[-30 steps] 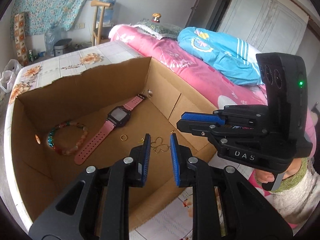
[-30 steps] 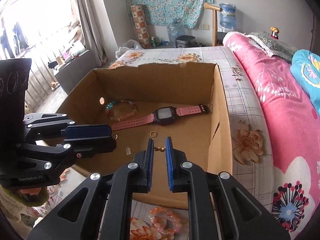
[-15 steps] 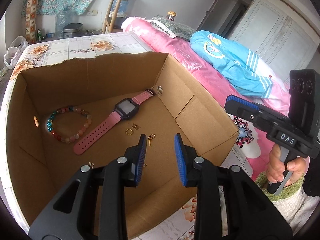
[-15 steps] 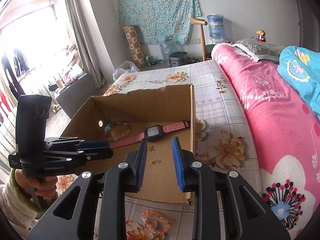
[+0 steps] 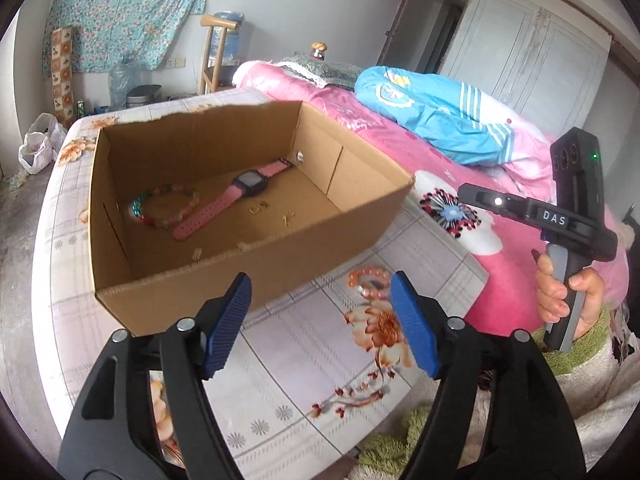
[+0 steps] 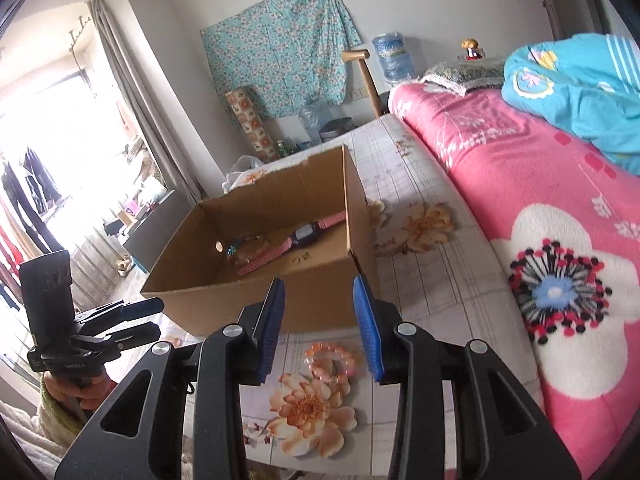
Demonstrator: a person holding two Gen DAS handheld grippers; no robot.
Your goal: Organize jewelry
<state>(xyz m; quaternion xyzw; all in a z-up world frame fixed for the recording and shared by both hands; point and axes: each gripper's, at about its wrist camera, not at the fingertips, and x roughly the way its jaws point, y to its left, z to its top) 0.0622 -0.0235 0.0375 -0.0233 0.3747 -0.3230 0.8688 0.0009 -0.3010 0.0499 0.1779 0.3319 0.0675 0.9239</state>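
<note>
An open cardboard box [image 5: 320,252] [image 6: 304,304] stands on the flowered bed sheet. Inside lie a pink-strapped watch [image 5: 240,188] [image 6: 304,236], a coloured bead bracelet [image 5: 168,208] [image 6: 248,248], a small gold ring [image 5: 254,210] and small gold earrings [image 5: 287,217]. A pink bead bracelet [image 5: 370,280] [image 6: 330,362] lies on the sheet in front of the box. My left gripper [image 5: 320,320] is open and empty, held back above the sheet. My right gripper [image 6: 320,332] is open and empty, just above the pink bracelet.
A pink flowered blanket [image 6: 540,200] and a blue folded quilt [image 5: 440,120] lie to the right of the box. A wooden chair [image 5: 212,52] and water bottles [image 6: 394,56] stand by the far wall. A window with curtains is at the left in the right wrist view.
Both grippers have pulled back out of the box and opened wide. The pink bead bracelet on the sheet has come into view below them.
</note>
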